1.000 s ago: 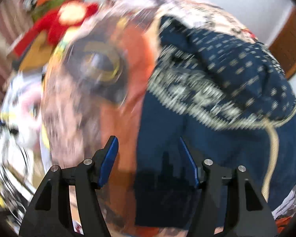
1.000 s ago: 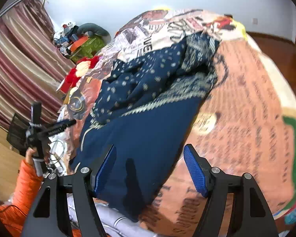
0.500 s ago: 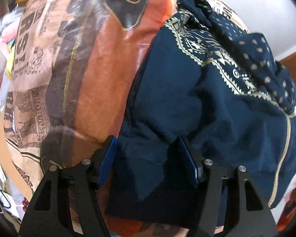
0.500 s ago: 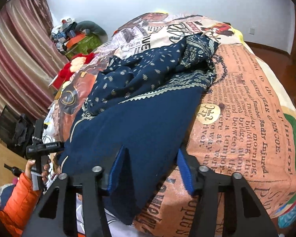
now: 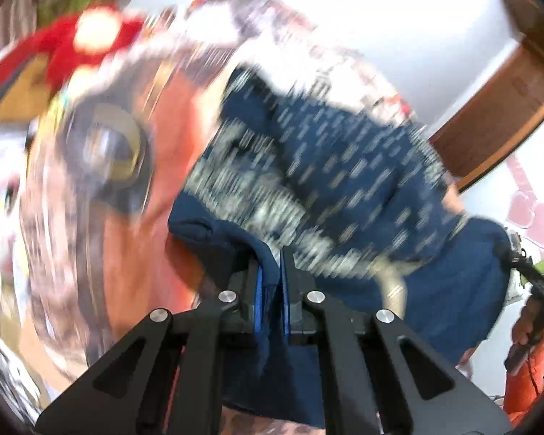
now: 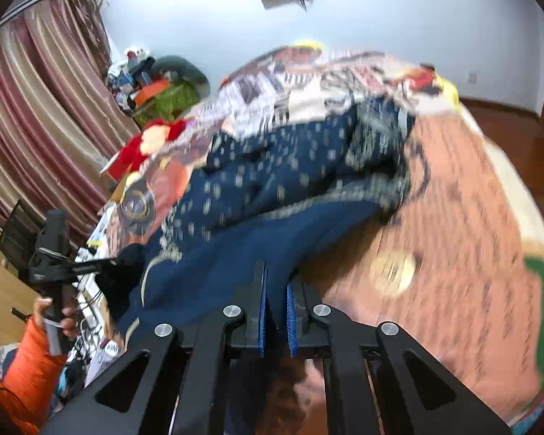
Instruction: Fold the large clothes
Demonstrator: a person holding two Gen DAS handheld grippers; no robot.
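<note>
Stage: folding barely beginning | left gripper, right gripper: both clamping navy garment near hem | remaining: every fold

My left view smears the navy garment and the printed bedspread so I cannot read either pattern. The hem vanishes between the left tongs. In my right view, the right tongs hide the fabric edge.
</note>
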